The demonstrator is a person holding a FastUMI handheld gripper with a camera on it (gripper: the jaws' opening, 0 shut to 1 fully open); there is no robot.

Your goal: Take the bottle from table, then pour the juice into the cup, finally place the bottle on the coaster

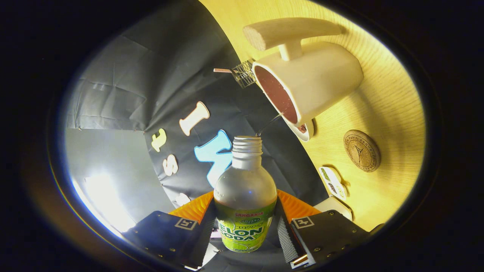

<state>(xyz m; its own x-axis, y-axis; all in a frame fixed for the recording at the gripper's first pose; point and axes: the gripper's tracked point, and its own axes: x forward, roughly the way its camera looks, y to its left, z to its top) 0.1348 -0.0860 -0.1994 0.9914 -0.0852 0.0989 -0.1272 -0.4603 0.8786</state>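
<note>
My gripper [245,228] is shut on a clear plastic bottle [245,192] with a green label, both fingers pressing its sides. The bottle is uncapped and tipped toward the table, its mouth close to the rim of a cream cup [314,81] with a wooden handle. A thin stream of liquid [269,124] runs from the bottle mouth to the cup's rim. The cup's inside looks reddish-brown. A round cork coaster [361,150] lies on the wooden table [393,98] beside the cup, beyond my right finger.
A small wire strainer [244,73] with a short handle sits behind the cup. A small white dish [304,132] sits against the cup's base. A white packet [333,182] and a pale flat object [336,207] lie near my right finger.
</note>
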